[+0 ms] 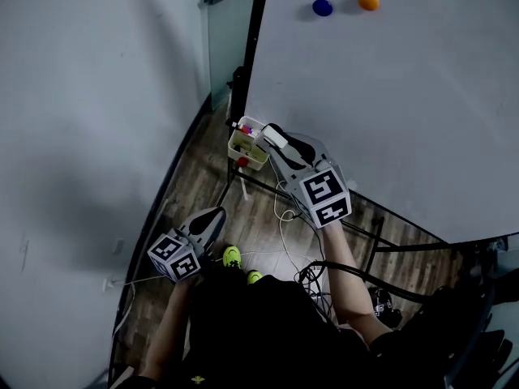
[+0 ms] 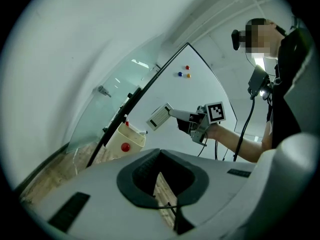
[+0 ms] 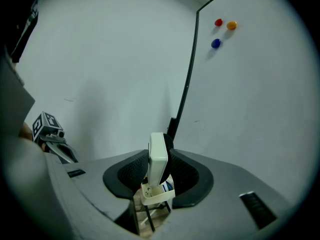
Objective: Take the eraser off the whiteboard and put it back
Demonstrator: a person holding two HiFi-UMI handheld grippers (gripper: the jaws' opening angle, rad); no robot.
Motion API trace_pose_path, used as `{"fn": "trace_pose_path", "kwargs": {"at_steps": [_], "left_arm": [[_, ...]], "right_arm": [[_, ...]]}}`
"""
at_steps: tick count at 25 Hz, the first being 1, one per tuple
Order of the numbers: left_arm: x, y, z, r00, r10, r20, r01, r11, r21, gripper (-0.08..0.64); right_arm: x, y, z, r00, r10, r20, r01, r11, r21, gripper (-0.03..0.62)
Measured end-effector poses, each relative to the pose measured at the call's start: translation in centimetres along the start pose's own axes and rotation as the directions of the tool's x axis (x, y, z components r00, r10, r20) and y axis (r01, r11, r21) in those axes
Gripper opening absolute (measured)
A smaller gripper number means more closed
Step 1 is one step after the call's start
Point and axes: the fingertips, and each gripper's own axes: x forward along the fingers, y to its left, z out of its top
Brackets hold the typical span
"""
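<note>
Right tongs (image 1: 272, 133), centre frame, grasp the white eraser (image 3: 158, 156) near the whiteboard (image 1: 389, 96) edge. Left tongs (image 1: 217, 214), lower left, clenched, empty.

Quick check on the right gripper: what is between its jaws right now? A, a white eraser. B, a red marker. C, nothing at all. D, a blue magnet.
A: in the right gripper view, the right gripper has its jaws closed against the sides of the white eraser, which stands upright between them, off the whiteboard.
</note>
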Motion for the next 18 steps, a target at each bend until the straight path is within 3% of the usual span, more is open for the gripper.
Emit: {"fn": "trace_pose_path", "kwargs": {"at_steps": [18], "left_arm": [[-1.5,2.6,-0.4,0.999,0.049,0.012,-0.049,0.997,-0.051,0.017]], "right_arm": [[4.9,1.3,-3.6,0.995,0.049,-0.088,-0.049,0.999,-0.002,0.137]]}}
